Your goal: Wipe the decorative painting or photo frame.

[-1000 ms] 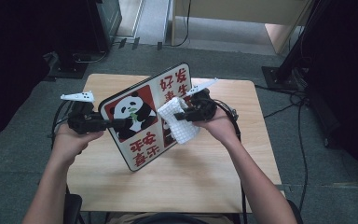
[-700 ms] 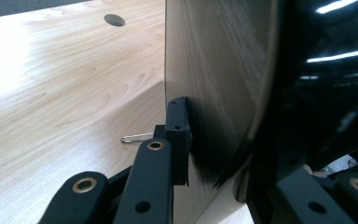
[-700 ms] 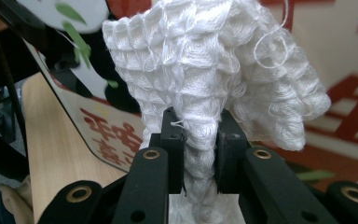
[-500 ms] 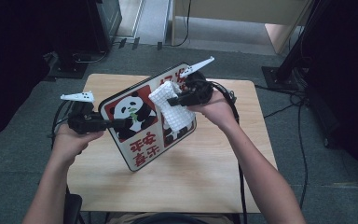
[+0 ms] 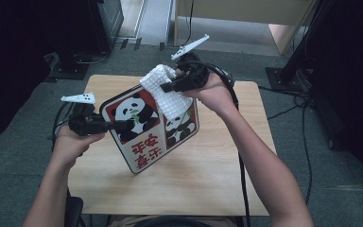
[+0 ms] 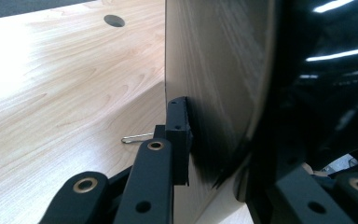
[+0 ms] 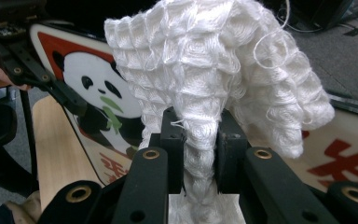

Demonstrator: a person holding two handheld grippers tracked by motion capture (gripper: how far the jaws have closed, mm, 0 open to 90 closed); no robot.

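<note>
The left gripper [image 5: 123, 125] fingers clamp the left edge of the red-and-white panda sign board [image 5: 142, 142], held tilted above the wooden bench [image 5: 217, 179]. The right gripper [image 5: 166, 88] fingers pinch the white waffle-weave cloth [image 5: 168, 92] against the board's far upper face.

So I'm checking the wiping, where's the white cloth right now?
In the high view the white cloth is clamped in the right gripper, draped against the upper edge of the panda sign, which the left gripper holds tilted above the table.
</note>
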